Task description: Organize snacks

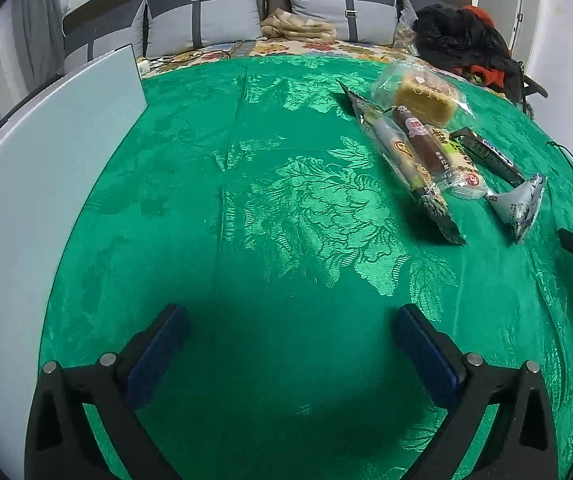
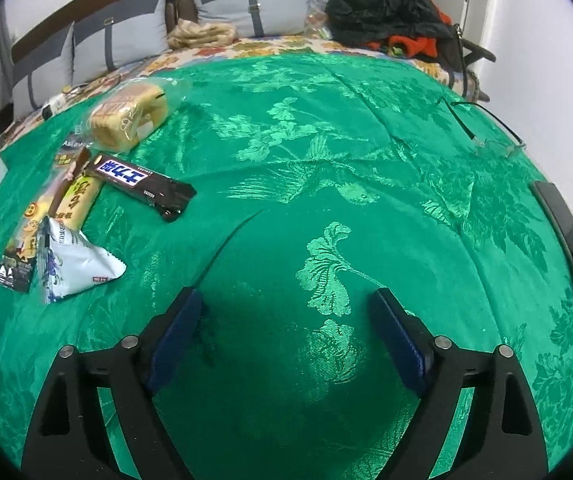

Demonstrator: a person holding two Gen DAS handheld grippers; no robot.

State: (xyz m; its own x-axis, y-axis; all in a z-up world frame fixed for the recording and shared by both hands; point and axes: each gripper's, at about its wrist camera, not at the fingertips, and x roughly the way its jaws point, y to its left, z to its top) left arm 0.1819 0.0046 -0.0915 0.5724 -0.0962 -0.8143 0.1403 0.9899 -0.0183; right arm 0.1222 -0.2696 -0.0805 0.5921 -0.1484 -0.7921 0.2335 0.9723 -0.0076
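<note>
A: Why are both sets of tongs hanging over bare cloth point(image 1: 246, 200)?

B: The left gripper point(image 1: 292, 350) and right gripper point(image 2: 286, 336) are both gaping wide, holding nothing. I'd guess they are lining up before picking.

A: And the snacks point(image 1: 438, 152)?

B: They are lying bunched together between the two, overlapping: cake point(image 2: 126, 116) at the far end, chocolate bar point(image 2: 142, 184) angling out, white pouch point(image 2: 74, 264) nearest.

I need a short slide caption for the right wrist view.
Open right hand-held gripper above green tablecloth; wrapped snacks clustered at left.
</note>
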